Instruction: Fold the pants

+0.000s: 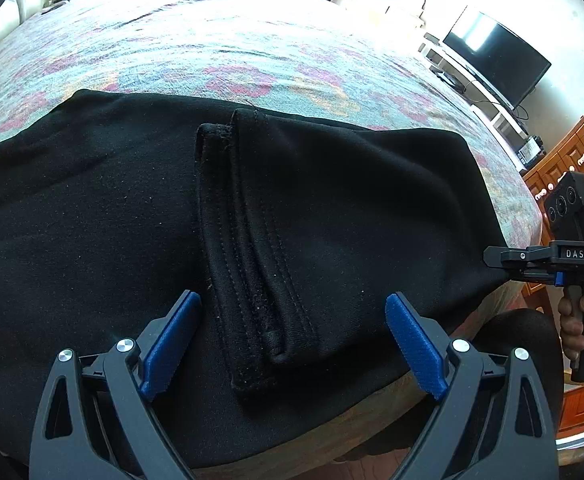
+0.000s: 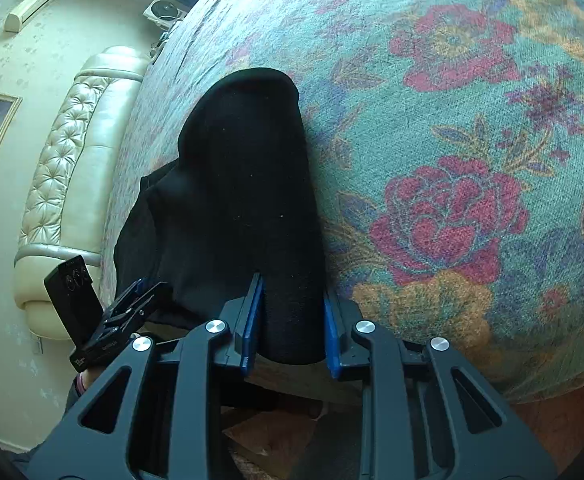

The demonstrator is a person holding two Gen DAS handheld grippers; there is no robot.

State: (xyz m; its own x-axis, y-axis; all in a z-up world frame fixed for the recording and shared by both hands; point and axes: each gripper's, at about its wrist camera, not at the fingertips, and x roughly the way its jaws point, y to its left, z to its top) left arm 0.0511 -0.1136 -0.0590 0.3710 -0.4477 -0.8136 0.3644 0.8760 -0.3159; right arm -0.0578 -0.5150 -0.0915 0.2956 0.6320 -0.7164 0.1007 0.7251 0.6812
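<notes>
Black pants (image 1: 332, 208) lie folded on a floral bedspread (image 1: 219, 60), with two hemmed leg ends (image 1: 251, 280) stacked on top. My left gripper (image 1: 292, 336) is open above the near edge, its blue pads on either side of the leg ends and touching nothing. The right gripper (image 1: 492, 258) shows at the right edge of the pants in this view. In the right wrist view the right gripper (image 2: 292, 320) has its blue pads on both sides of a thick black fold of the pants (image 2: 243, 184). The left gripper (image 2: 131, 300) shows at the left there.
The bed's wooden front edge (image 1: 372, 412) runs below the pants. A TV (image 1: 496, 60) and wooden drawers (image 1: 572, 152) stand at the right. A cream padded headboard (image 2: 63, 168) is at the far left in the right wrist view. The bedspread (image 2: 452, 160) extends right of the pants.
</notes>
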